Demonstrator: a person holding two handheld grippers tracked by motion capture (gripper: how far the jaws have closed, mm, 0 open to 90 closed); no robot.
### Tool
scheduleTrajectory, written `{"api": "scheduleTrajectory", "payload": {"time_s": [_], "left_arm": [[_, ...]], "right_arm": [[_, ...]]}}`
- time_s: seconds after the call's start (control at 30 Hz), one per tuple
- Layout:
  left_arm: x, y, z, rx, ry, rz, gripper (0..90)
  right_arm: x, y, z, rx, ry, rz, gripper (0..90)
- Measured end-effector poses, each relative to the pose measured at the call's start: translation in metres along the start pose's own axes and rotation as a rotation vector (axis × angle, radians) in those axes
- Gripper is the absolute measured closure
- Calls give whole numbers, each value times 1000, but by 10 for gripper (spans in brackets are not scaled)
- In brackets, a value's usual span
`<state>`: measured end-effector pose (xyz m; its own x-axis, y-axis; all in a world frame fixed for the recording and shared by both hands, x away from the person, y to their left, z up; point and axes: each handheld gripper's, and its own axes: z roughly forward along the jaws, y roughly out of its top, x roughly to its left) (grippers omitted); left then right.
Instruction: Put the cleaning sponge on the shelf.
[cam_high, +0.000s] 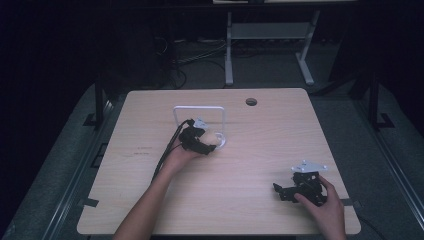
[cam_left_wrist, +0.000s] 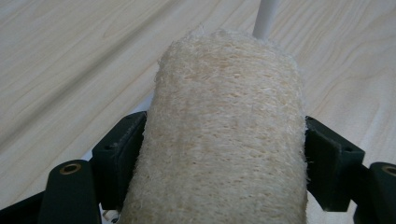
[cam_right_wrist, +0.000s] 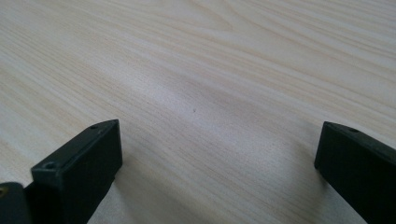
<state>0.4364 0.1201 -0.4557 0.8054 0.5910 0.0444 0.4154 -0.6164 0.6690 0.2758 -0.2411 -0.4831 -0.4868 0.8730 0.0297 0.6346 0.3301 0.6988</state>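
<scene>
A: The loofah roll (cam_left_wrist: 224, 135) sits between the left gripper (cam_high: 207, 142) jaws, clamped by the pads on both flanks; in the high view it lies a little past the table's centre, toward twelve o'clock, right at the foot of the white wire stand (cam_high: 199, 108).

B: And the stand's post?

A: In the left gripper view a white post (cam_left_wrist: 266, 18) rises at twelve o'clock just behind the roll; touching or merely close, I cannot tell.

B: So the step in hand looks like seating the roll at that stand (or lifting it off; the frames don't settle which).

A: Either way, I'd keep the squeeze light, since the fibre looks springy and would bulge out of a hard grip; keep the roll's axis in line with the post; move slowly so the light frame isn't dragged across the table (cam_high: 150, 200).

B: The right gripper (cam_high: 282, 191)?

A: Jaws wide apart, nothing between them; it rests near the table's edge at about four o'clock, well apart from the stand; it could steady the base if the frame tips.
</scene>
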Motion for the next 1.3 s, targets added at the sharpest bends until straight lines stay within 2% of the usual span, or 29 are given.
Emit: {"api": "scheduleTrajectory", "payload": {"time_s": [0.3, 0.53, 0.97, 1.2, 1.3], "left_arm": [[0, 0, 1, -8, 3, -3, 211], [0, 2, -5, -27, 7, -13, 187], [-5, 8, -28, -77, 9, -12, 185], [-10, 12, -46, -107, 16, -7, 194], [-13, 13, -55, -132, 15, -9, 226]], "right_arm": [[0, 0, 0, 0, 0, -1, 7], [0, 0, 0, 0, 0, -1, 7], [0, 0, 0, 0, 0, -1, 7], [0, 0, 0, 0, 0, -1, 7], [0, 0, 0, 0, 0, -2, 7]]}}
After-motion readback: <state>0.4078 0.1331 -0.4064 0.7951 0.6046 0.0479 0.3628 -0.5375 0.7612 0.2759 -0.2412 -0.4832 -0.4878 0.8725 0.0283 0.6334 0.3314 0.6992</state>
